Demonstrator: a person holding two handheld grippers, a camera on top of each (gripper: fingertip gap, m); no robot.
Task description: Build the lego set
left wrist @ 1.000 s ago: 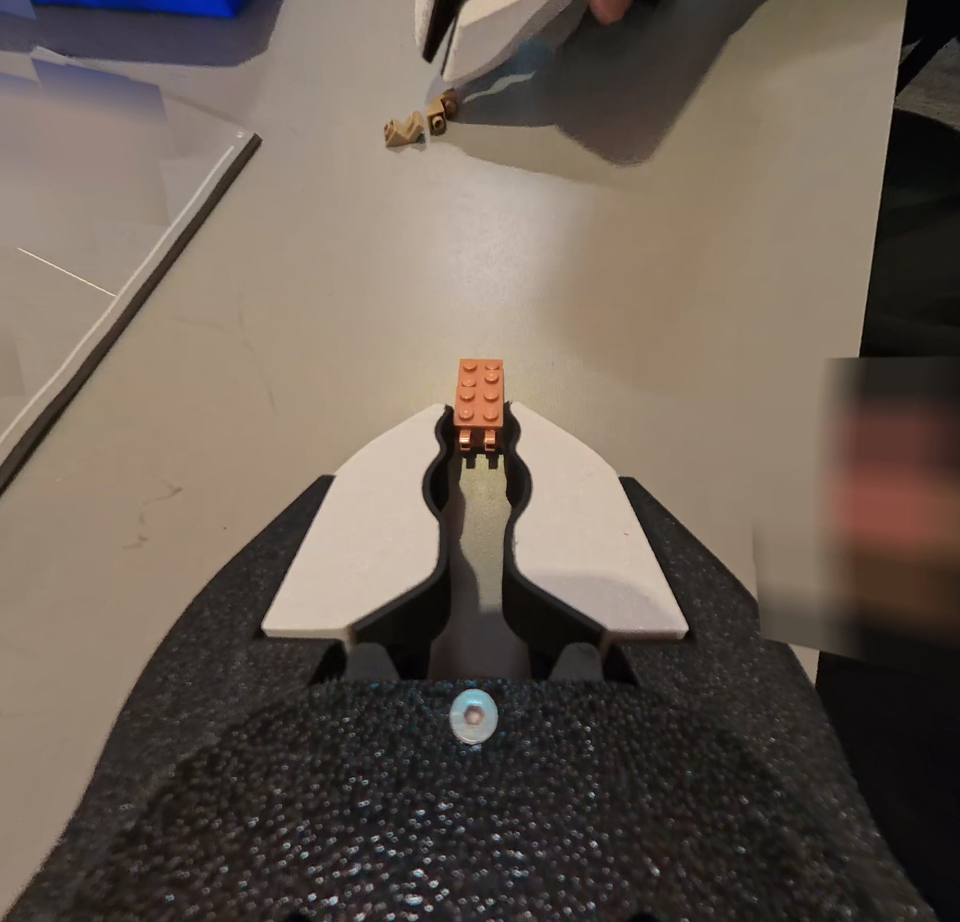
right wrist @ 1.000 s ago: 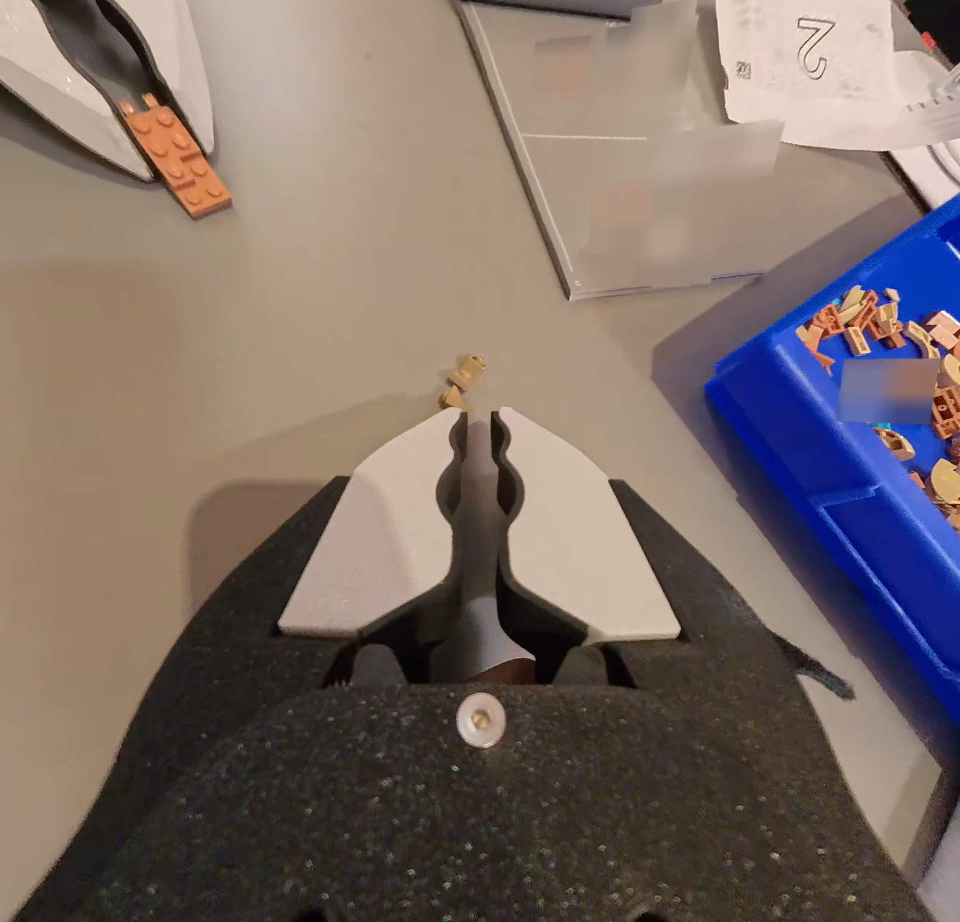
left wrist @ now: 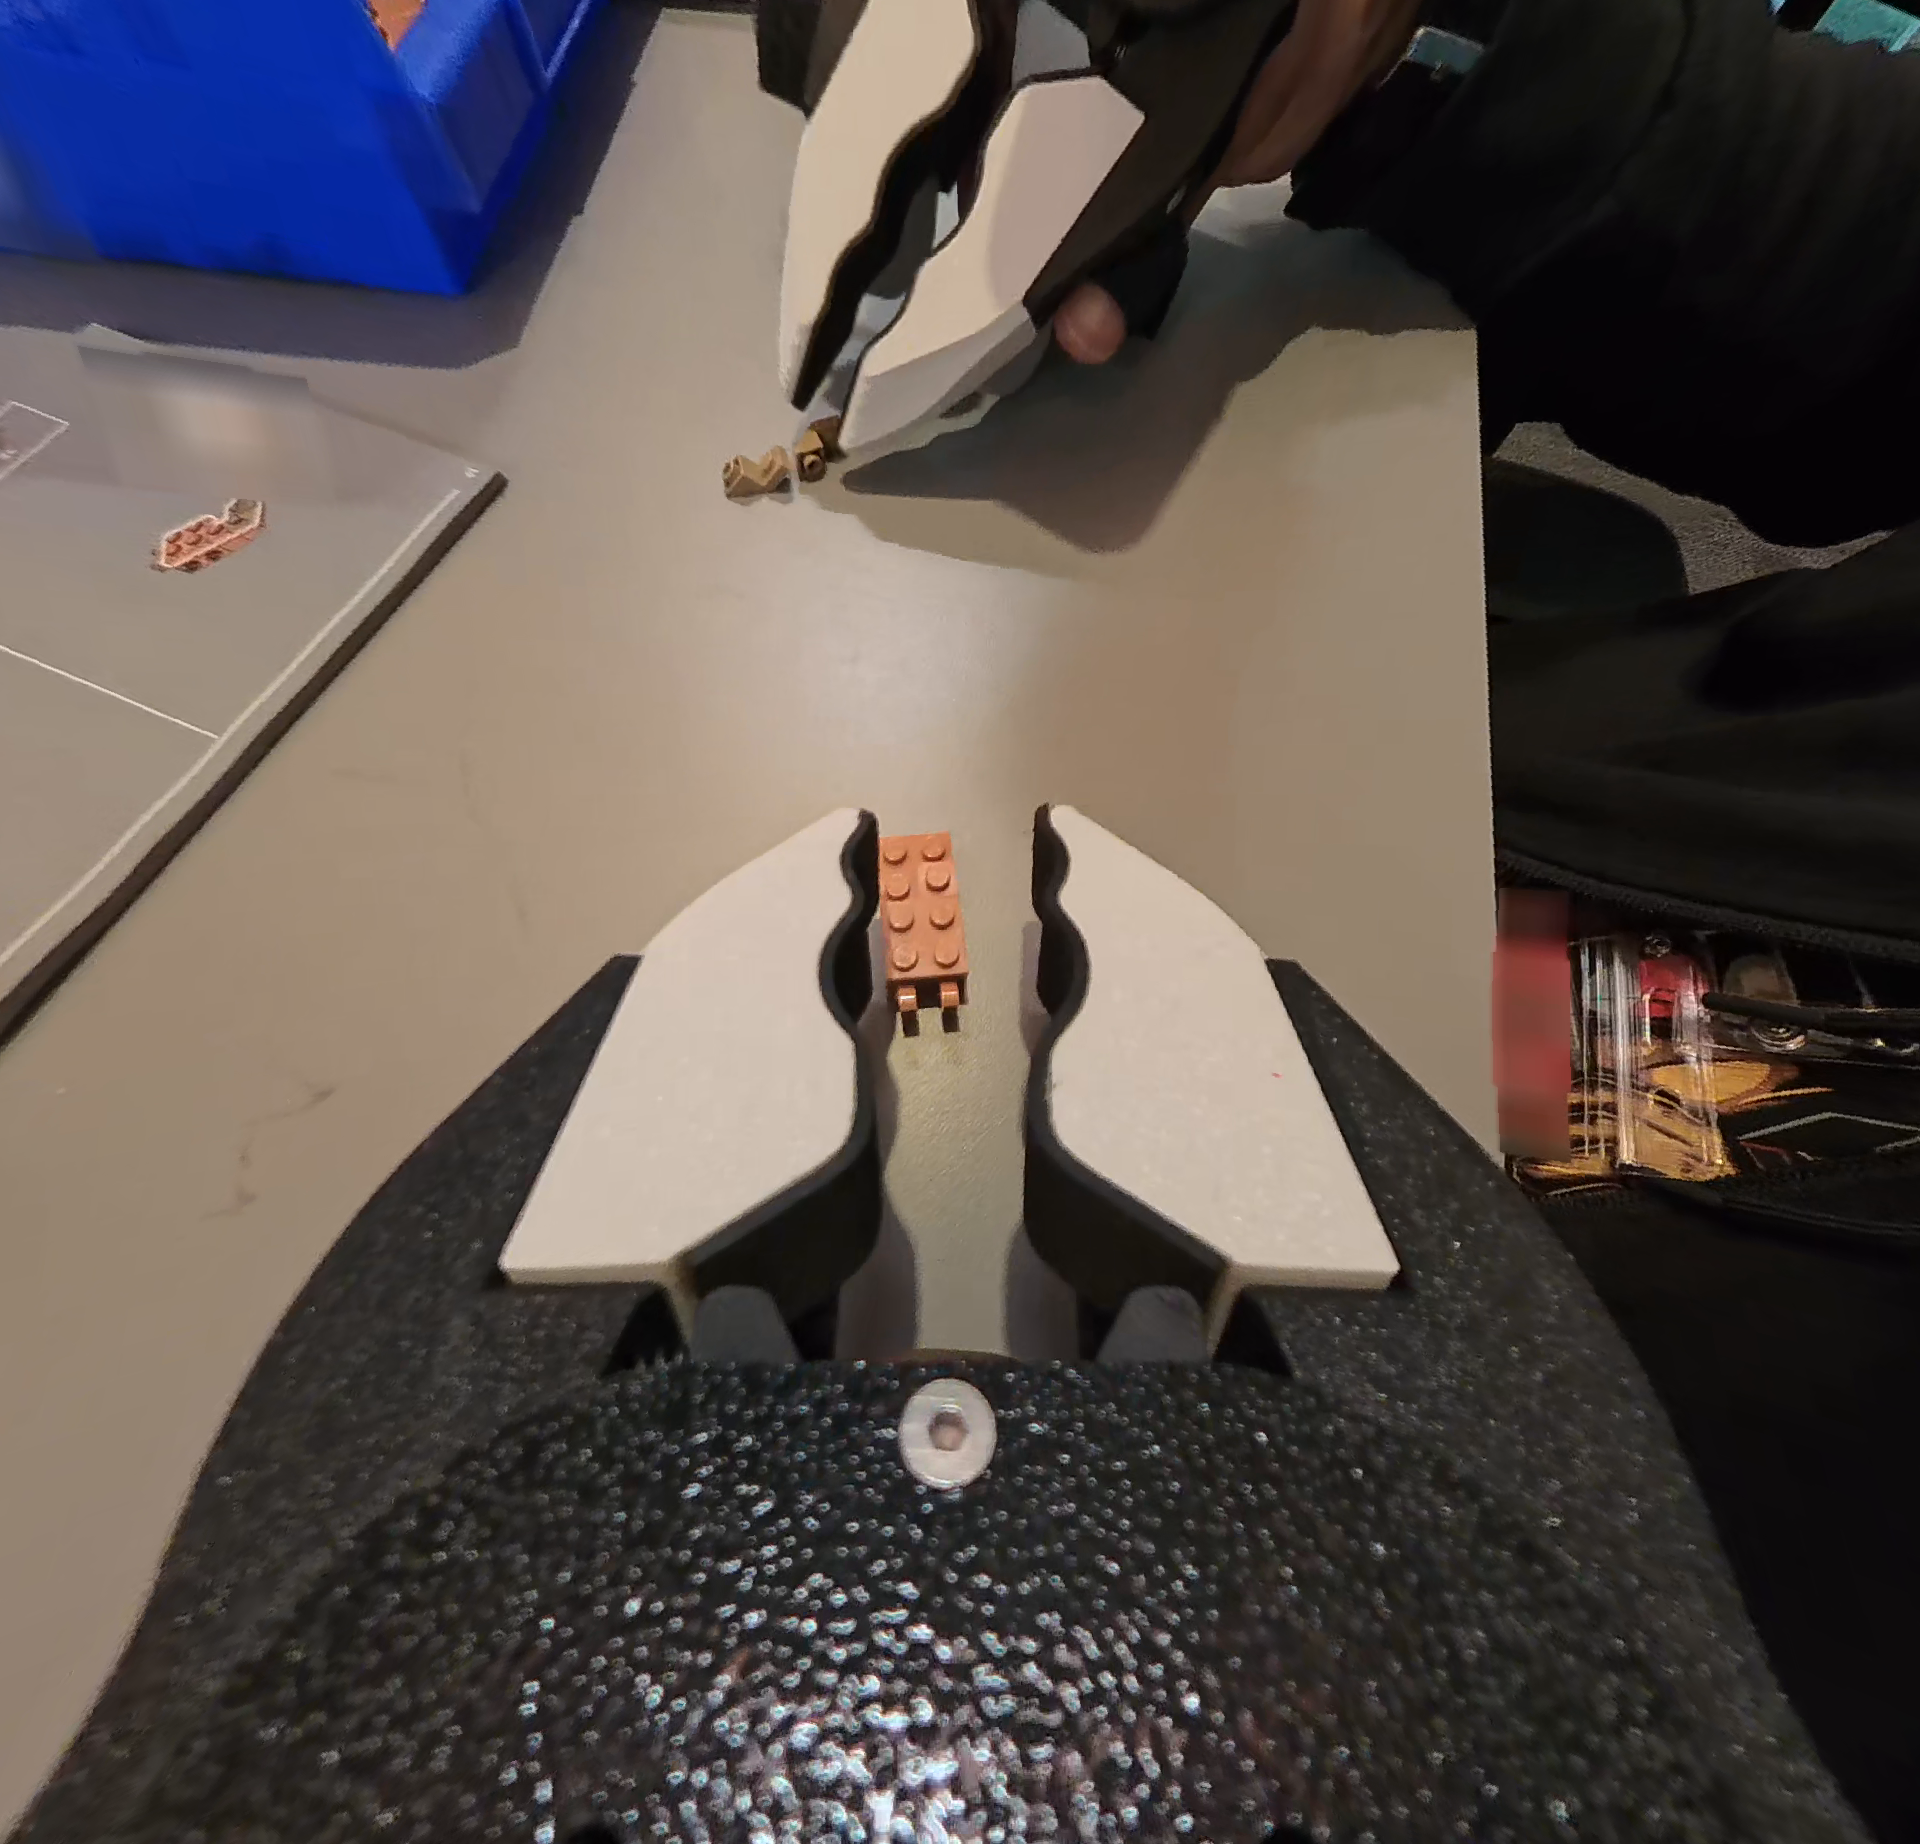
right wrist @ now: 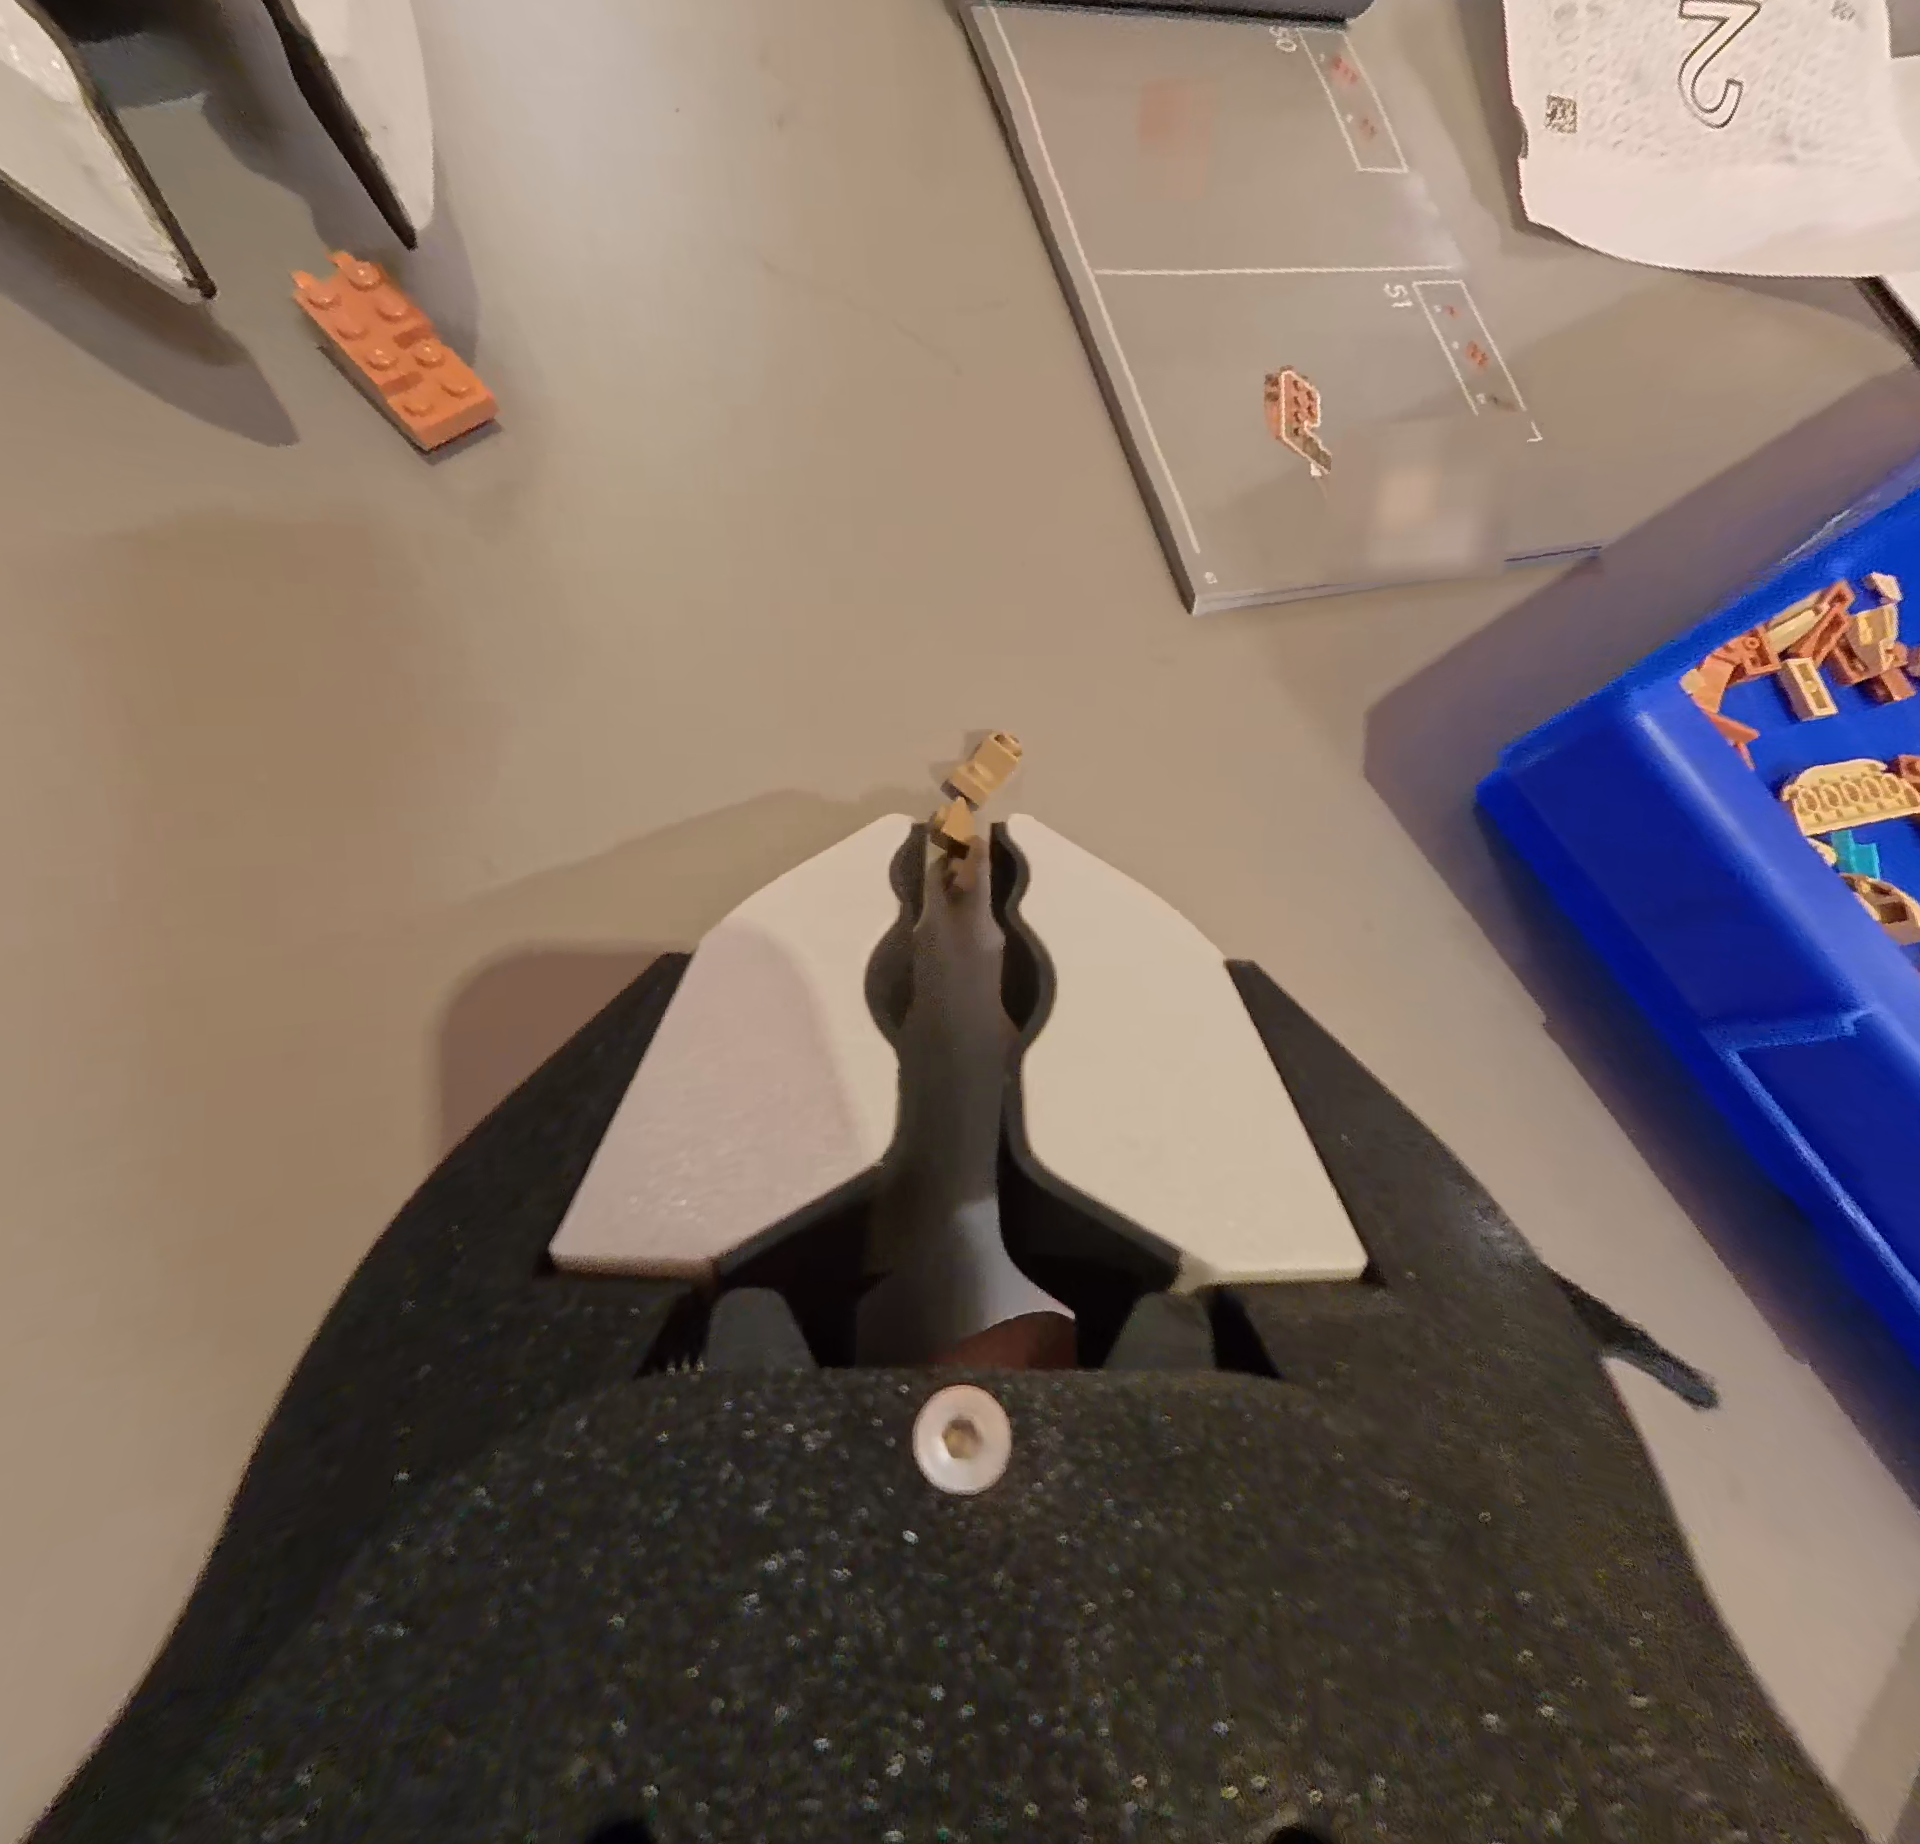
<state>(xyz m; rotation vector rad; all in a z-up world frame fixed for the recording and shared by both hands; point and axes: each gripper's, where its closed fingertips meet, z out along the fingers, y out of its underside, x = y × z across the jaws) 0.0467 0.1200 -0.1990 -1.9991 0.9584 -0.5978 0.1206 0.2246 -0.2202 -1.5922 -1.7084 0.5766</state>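
Far left: left tongs [left wrist: 956, 820] now stand wide. A second ago they were closed on the orange studded plate [left wrist: 923, 921]. The plate now lies flat on the grey worktop [right wrist: 727, 547] between the fingers. It sits close by the left finger [left wrist: 727, 1015] with clear space to the right one, so it is let go, not held.

Centre: right tongs [right wrist: 951, 830] have come forward onto two small tan pieces which before lay just beyond their tips. Tongs narrow. The nearer tan piece [right wrist: 951, 840] is now between the fingertips, with a sliver of space on its right side; not gripped as far as seen. The farther tan piece [right wrist: 987, 764] lies just beyond the tips.

Right: open grey booklet [right wrist: 1247, 340], far. Blue bin [right wrist: 1714, 911] of small parts at the right edge.
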